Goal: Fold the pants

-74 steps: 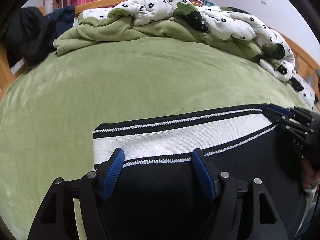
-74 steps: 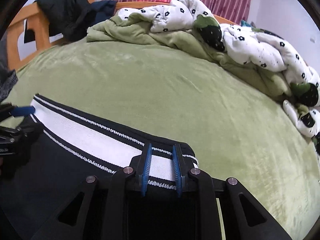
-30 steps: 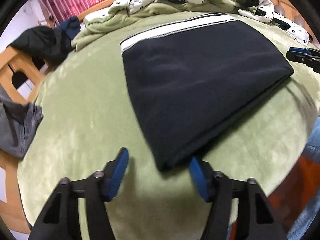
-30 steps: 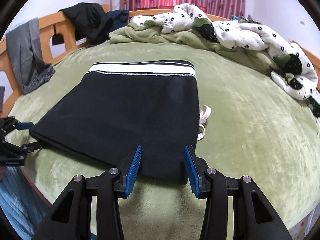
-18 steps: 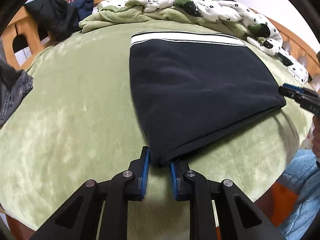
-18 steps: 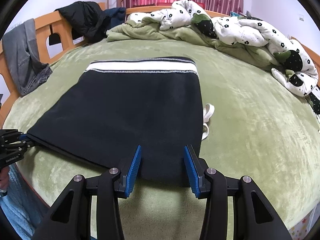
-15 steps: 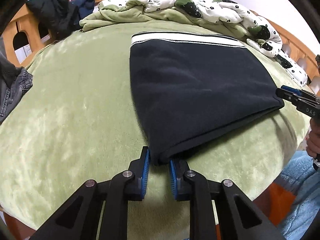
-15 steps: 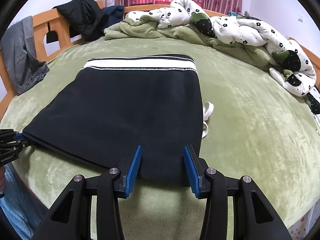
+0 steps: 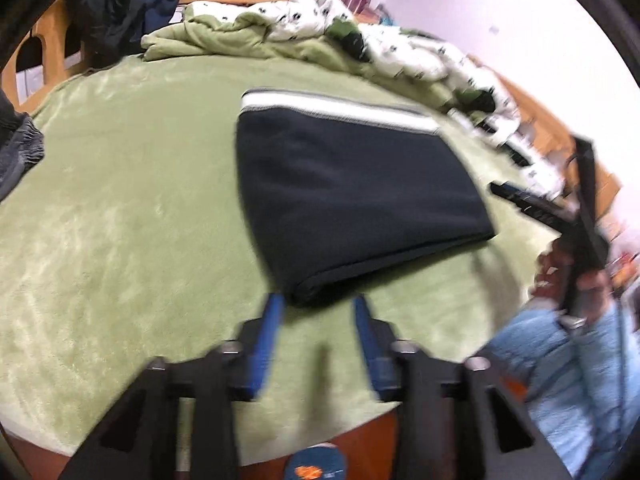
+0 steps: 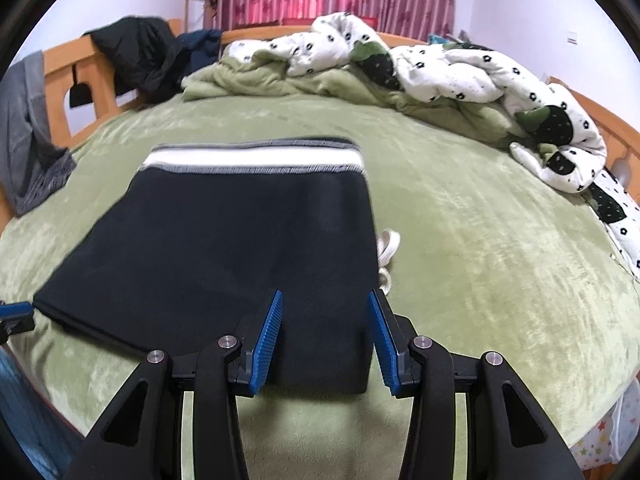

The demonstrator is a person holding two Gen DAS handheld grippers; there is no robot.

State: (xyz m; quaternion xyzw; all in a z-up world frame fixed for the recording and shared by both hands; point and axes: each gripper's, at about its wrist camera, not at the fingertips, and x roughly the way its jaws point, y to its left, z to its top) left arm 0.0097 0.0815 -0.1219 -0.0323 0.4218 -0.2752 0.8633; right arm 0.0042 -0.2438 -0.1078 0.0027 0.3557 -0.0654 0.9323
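Now the left gripper (image 9: 316, 324), which half a second ago was pinched on the near corner of the pants (image 9: 352, 196), has let go and stands spread just short of that corner, while the right gripper (image 10: 325, 334) is likewise parted, straddling the near edge without clamping it. With both released and the pants lying as a flat dark rectangle on the green bed (image 10: 500, 240), white waistband (image 10: 252, 159) at the far end, the fold looks finished. No readable writing shows.
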